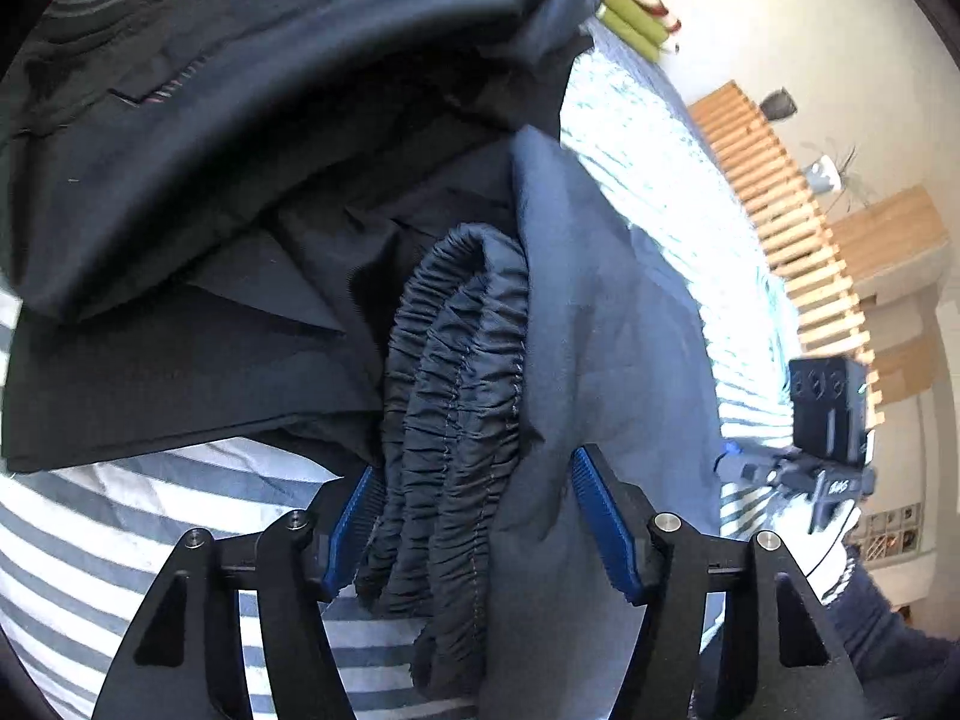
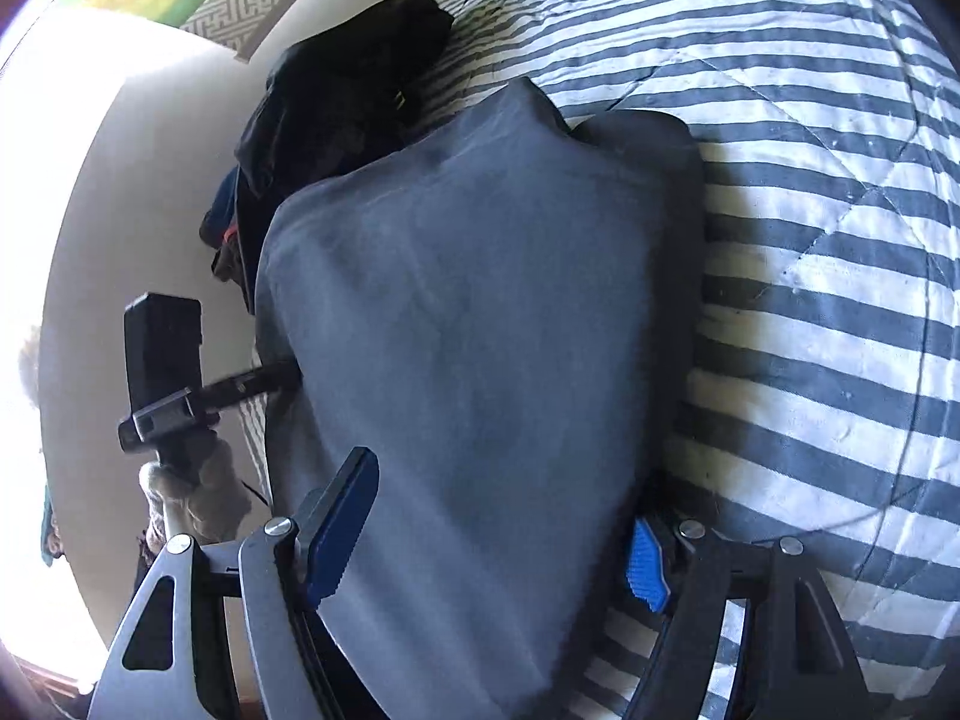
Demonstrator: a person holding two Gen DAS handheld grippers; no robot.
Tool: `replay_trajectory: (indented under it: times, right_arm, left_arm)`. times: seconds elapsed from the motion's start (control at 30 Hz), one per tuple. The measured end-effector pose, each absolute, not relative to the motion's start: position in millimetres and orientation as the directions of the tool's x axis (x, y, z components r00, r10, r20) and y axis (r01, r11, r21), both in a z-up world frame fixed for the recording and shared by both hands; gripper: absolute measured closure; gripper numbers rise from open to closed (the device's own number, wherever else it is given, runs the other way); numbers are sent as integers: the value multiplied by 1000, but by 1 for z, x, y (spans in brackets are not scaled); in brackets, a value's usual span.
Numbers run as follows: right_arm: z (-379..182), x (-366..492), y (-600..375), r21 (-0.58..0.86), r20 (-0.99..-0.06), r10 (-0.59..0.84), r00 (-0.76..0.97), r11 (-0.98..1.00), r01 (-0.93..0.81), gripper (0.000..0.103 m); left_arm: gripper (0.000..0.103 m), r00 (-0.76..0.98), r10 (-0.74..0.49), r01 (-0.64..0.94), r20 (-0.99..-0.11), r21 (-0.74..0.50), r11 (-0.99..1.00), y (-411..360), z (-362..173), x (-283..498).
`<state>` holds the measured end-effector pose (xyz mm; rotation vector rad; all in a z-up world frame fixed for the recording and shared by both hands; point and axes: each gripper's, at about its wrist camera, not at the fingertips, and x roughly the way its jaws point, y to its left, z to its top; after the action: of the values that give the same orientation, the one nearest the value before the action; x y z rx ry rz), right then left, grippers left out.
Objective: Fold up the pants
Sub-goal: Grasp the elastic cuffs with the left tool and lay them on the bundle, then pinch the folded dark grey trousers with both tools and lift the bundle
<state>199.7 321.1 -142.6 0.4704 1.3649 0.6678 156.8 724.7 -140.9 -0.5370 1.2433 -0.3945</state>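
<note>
On the striped bed [image 2: 840, 240] lay the blue pants [image 2: 468, 300], folded into a thick bundle. You had both grippers at the near end of them.

Your left gripper [image 1: 474, 516] was spread wide around the bunched waistband [image 1: 456, 408]. The left blue pad [image 1: 351, 531] touched the gathered cloth. The right pad [image 1: 603, 519] sat against the smooth blue cloth beside it, but you could not tell if it pressed.

Your right gripper [image 2: 498, 546] was spread wide too, with the pants lying between its fingers. The cloth covered part of the right pad [image 2: 647, 570]. You could not tell if it squeezed the cloth.

Beside the pants lay a heap of dark clothes [image 1: 210, 150], touching them. Your gloved hand [image 2: 192, 498] held the left gripper's handle by the bed's edge.
</note>
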Motion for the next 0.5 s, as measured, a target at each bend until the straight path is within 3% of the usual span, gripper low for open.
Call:
replay_trajectory:
  times: [0.1, 0.23, 0.3, 0.37, 0.43, 0.5]
  right_arm:
    - [-145, 198, 315, 678, -721, 690, 56, 720, -148, 32]
    - [-141, 198, 328, 633, -751, 654, 90, 752, -184, 32]
    - [-136, 195, 341, 564, -793, 600, 105, 788, -248, 34]
    - [-133, 192, 358, 476, -840, 531, 113, 820, -319, 52]
    - [-132, 191, 363, 456, -852, 513, 105, 826, -331, 82]
    - [-129, 190, 359, 486, -841, 533, 98, 822, -296, 90]
  left_arm:
    - [21, 275, -604, -35, -748, -635, 772, 735, -142, 160]
    - [21, 256, -564, -22, -785, -588, 808, 724, -151, 171]
    - [31, 271, -555, -21, -787, -581, 814, 724, -148, 169]
    - [45, 291, -538, -24, -791, -568, 822, 724, -144, 164]
    - [55, 310, -516, -22, -799, -548, 836, 722, -136, 156]
    - [62, 328, -486, -20, -810, -520, 854, 718, -126, 149]
